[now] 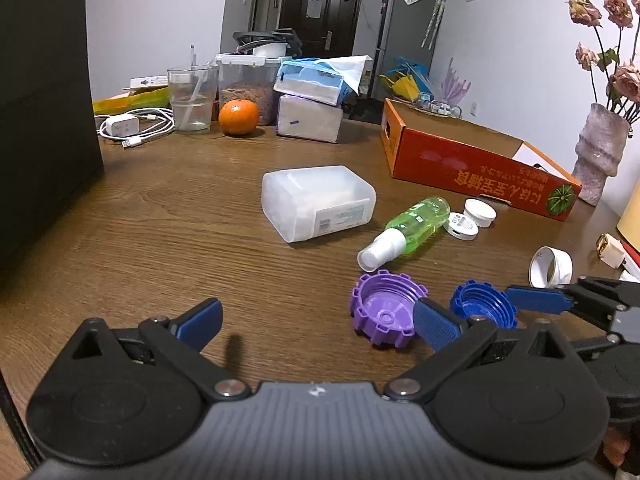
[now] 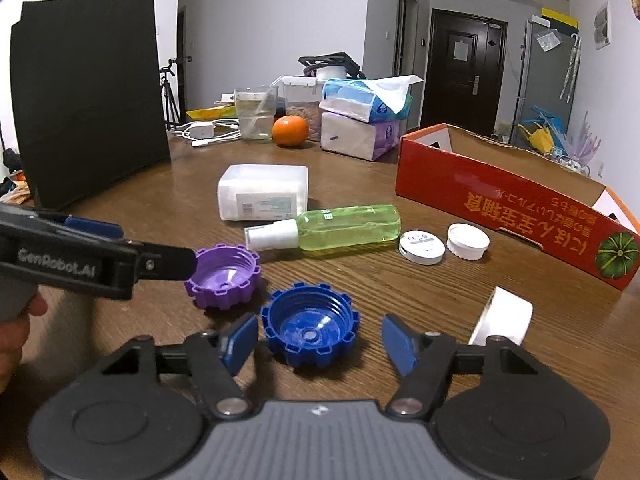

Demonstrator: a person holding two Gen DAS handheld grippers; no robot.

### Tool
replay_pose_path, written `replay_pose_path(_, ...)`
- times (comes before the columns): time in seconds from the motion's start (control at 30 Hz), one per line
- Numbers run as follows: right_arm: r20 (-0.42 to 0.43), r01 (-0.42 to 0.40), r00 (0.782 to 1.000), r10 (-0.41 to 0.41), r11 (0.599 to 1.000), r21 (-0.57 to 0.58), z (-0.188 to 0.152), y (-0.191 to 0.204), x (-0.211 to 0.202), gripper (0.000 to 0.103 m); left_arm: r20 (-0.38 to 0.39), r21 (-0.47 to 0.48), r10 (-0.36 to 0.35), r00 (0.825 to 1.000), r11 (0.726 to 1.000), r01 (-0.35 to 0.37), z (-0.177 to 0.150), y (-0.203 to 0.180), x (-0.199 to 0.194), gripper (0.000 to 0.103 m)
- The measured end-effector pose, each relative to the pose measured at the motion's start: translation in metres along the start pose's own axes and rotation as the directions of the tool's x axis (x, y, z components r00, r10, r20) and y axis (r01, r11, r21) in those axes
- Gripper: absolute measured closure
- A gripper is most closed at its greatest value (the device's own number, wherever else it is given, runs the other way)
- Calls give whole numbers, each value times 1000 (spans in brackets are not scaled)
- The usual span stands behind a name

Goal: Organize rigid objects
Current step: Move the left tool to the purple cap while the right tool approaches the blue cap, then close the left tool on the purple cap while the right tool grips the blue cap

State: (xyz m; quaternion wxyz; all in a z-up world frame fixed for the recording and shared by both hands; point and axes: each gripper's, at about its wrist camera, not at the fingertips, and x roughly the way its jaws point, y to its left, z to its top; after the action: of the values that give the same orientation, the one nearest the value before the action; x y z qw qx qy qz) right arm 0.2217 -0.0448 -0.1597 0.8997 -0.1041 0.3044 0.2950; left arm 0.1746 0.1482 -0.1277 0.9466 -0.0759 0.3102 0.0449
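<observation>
A purple cap (image 1: 386,309) (image 2: 223,276) and a blue cap (image 1: 482,307) (image 2: 310,325) lie open side up on the wooden table (image 1: 160,232). My left gripper (image 1: 318,326) is open and empty, its right finger beside the purple cap. My right gripper (image 2: 318,344) is open, one finger on each side of the blue cap, not closed on it. A green spray bottle (image 1: 412,226) (image 2: 332,227), two small white lids (image 2: 444,245), a white cup on its side (image 2: 505,316) and a translucent plastic box (image 1: 318,202) (image 2: 264,192) lie beyond.
An open orange cardboard box (image 1: 480,164) (image 2: 512,204) stands at the right. A black bag (image 2: 88,92) stands at the left. An orange (image 2: 290,131), tissue packs (image 2: 360,120), a glass, a charger and a vase (image 1: 600,152) crowd the far edge.
</observation>
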Motion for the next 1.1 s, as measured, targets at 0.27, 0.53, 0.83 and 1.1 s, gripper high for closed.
replay_pose_path(0.27, 0, -57, 998, 57, 997, 57, 0, -10, 1, 50, -1, 0, 0, 1000, 1000, 0, -1, -4, 2, 0)
replay_pose_path(0.53, 63, -3, 998, -1, 997, 72, -1, -18, -16, 50, 9, 22, -8, 1000, 1000, 8, -3, -23, 4, 0)
replay_pose_path(0.83, 121, 22, 992, -37, 992, 122, -4, -43, -41, 50, -11, 42, 38, 999, 998, -38, -2, -46, 22, 0)
replay_pose_path(1.1, 138, 41, 988, -62, 988, 149, -9, -62, -53, 50, -37, 45, 73, 997, 996, -72, -1, -60, 35, 0)
